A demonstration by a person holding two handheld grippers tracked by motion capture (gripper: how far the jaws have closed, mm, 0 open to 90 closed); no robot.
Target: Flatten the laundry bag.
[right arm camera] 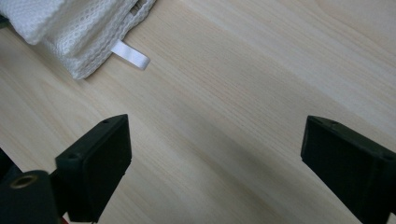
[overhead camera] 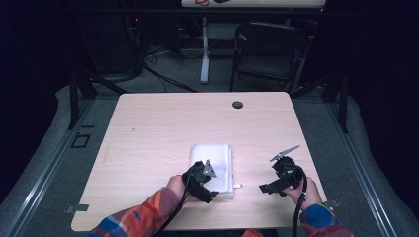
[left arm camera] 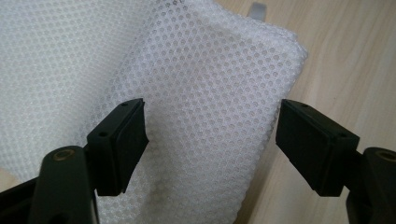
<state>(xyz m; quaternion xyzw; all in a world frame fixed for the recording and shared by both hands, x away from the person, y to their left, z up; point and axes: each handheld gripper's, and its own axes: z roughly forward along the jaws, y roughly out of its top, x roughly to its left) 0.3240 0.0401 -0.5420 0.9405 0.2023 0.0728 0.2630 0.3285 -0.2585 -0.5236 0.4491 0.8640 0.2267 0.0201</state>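
Note:
A folded white mesh cloth [overhead camera: 212,160] lies on the light wooden table [overhead camera: 158,123], near its front edge. My left gripper [overhead camera: 202,178] is down at the cloth's near part. In the left gripper view its jaws stand apart over the mesh cloth [left arm camera: 201,88], with the fabric under and between them; the pads [left arm camera: 126,140] do not press on it. My right gripper [overhead camera: 276,183] is to the right of the cloth, open over bare wood [right arm camera: 215,158]. The cloth's corner [right arm camera: 70,28] with a small white loop tab [right arm camera: 130,55] lies beyond the right gripper's jaws.
A round cable hole [overhead camera: 237,104] sits near the table's far edge. Behind the table stand a dark chair [overhead camera: 267,49] and a white desk leg [overhead camera: 204,54] on the grey floor. Bare tabletop stretches left of and beyond the cloth.

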